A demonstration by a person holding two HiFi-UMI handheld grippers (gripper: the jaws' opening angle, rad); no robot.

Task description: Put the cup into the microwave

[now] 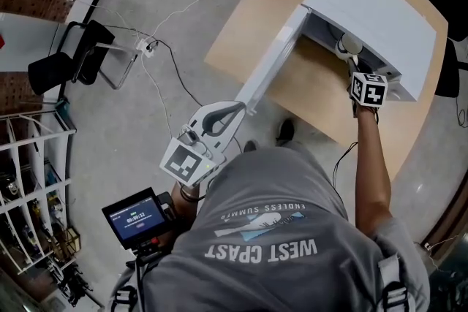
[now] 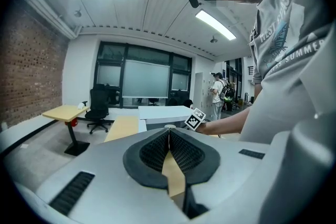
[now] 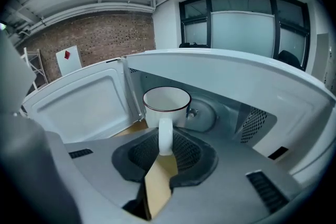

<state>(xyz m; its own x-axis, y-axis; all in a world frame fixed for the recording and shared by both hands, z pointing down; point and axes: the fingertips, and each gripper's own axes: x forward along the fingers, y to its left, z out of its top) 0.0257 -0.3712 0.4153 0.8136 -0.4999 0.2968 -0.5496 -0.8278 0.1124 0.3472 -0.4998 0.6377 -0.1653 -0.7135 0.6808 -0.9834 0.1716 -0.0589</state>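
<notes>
Right gripper (image 3: 165,139): clamping the handle (image 3: 165,126) of the cup (image 3: 167,105), pointing into the microwave (image 3: 252,86).
Cup: hanging upright at the cavity's mouth, just beyond the jaws.
Left gripper (image 2: 169,136): sitting closed and empty near the person, well apart.
Coming move: likely carrying the cup farther in, the right hand being nearer.
Views: head view showing the door (image 1: 267,73) swung left; right gripper view revealing the turntable (image 3: 207,113).

In their own view, the right tongs (image 3: 165,139) hide the base of the cup (image 3: 166,105).
</notes>
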